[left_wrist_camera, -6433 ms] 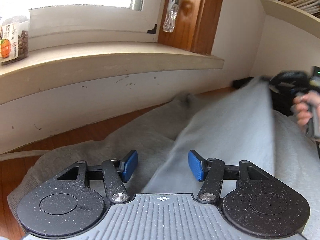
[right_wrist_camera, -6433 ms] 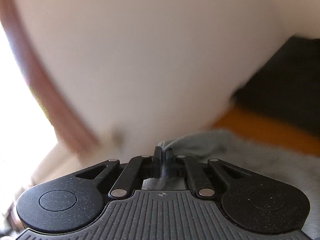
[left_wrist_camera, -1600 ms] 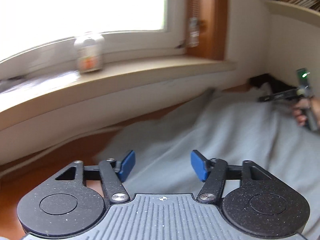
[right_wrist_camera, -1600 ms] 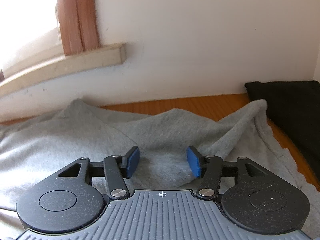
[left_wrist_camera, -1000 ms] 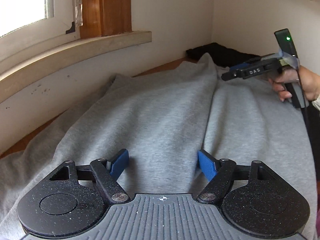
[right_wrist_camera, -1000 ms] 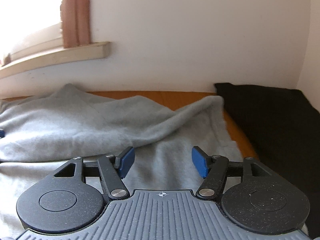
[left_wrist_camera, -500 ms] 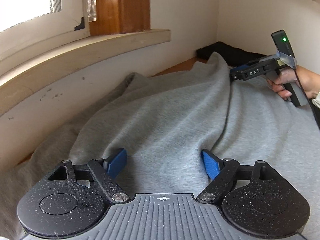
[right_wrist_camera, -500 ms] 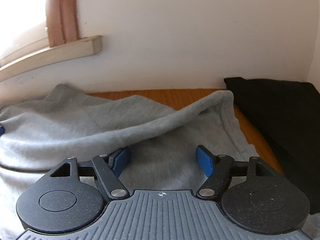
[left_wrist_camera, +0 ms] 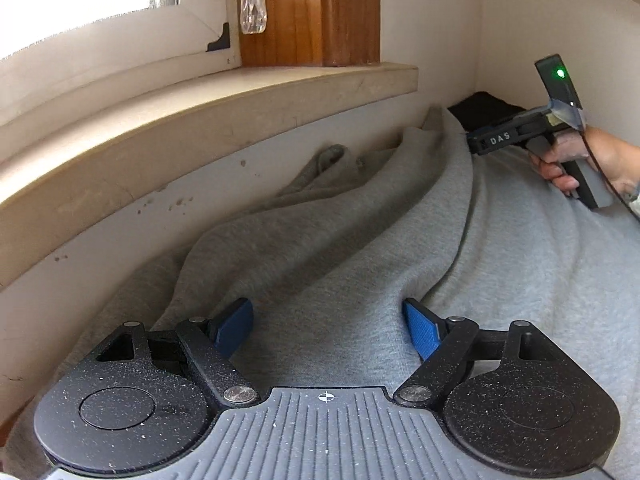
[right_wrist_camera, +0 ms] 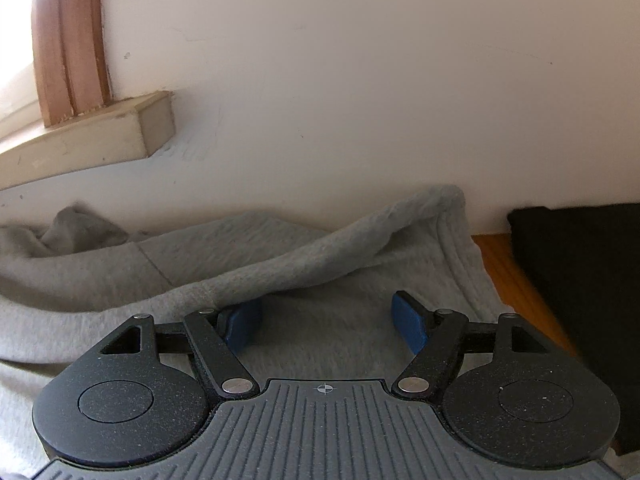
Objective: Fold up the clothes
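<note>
A grey sweatshirt (left_wrist_camera: pixel 500 248) lies spread on the wooden surface against the wall, with a raised fold (left_wrist_camera: pixel 440 184) running along it. My left gripper (left_wrist_camera: pixel 328 326) is open, its blue pads either side of the near end of that fold. In the right wrist view the same grey sweatshirt (right_wrist_camera: pixel 320 344) shows its ribbed hem (right_wrist_camera: pixel 460 256) at the right. My right gripper (right_wrist_camera: pixel 326 320) is open over the cloth, and the folded edge (right_wrist_camera: pixel 280 272) drapes over its left pad. The right gripper's body (left_wrist_camera: pixel 516 136) and the hand (left_wrist_camera: pixel 580 160) holding it show at the far end.
A window sill (left_wrist_camera: pixel 200 120) and wooden window frame (left_wrist_camera: pixel 312 12) run along the wall to the left. A black cloth (right_wrist_camera: pixel 580 280) lies on the wooden surface (right_wrist_camera: pixel 508 268) to the right of the sweatshirt. The white wall (right_wrist_camera: pixel 360 100) stands close behind.
Both grippers have pushed forward toward the wall and lower onto the sweatshirt. The fold's edge now lies over the right gripper's left pad. Both stay open.
</note>
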